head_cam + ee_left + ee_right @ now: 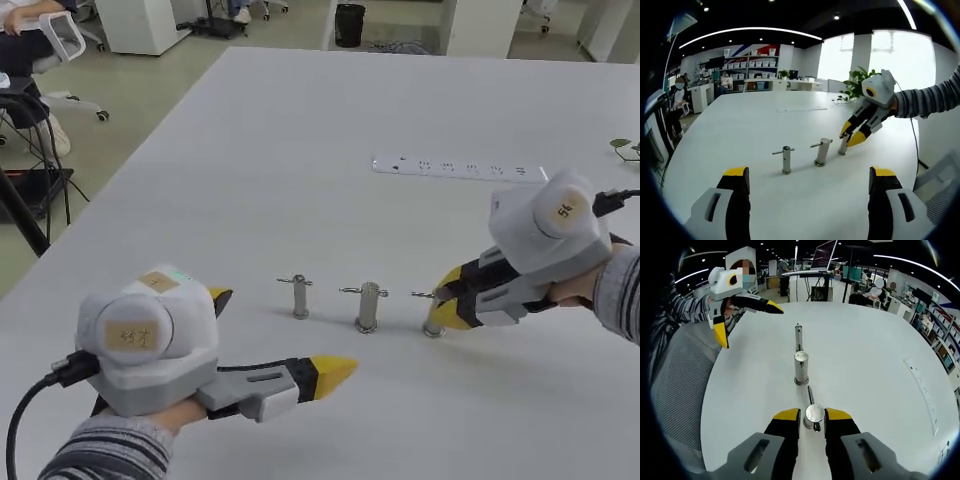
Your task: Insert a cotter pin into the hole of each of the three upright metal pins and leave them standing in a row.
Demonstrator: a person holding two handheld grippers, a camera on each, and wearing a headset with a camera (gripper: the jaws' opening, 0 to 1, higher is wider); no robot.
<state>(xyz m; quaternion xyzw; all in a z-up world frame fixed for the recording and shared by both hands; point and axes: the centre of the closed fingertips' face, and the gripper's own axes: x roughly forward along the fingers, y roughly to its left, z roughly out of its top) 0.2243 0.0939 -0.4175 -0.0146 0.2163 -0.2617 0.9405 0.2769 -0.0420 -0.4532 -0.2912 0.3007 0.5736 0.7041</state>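
Observation:
Three upright metal pins stand in a row on the white table (300, 180). A cotter pin sticks sideways through the left pin (300, 298) and the middle pin (368, 307). My right gripper (440, 305) is shut around the right pin (433, 326), whose cotter pin (422, 295) juts toward the middle one. The right gripper view shows the yellow jaws flanking that pin's head (814, 413), the other two pins (800, 368) lined up beyond. My left gripper (280, 332) hovers open in front of the row, holding nothing, facing the pins (786, 159).
A white power strip (460, 168) lies on the table behind the pins. A small plant (628, 148) sits at the right edge. Chairs (55, 40) and a dark bin (350, 25) stand on the floor beyond the table.

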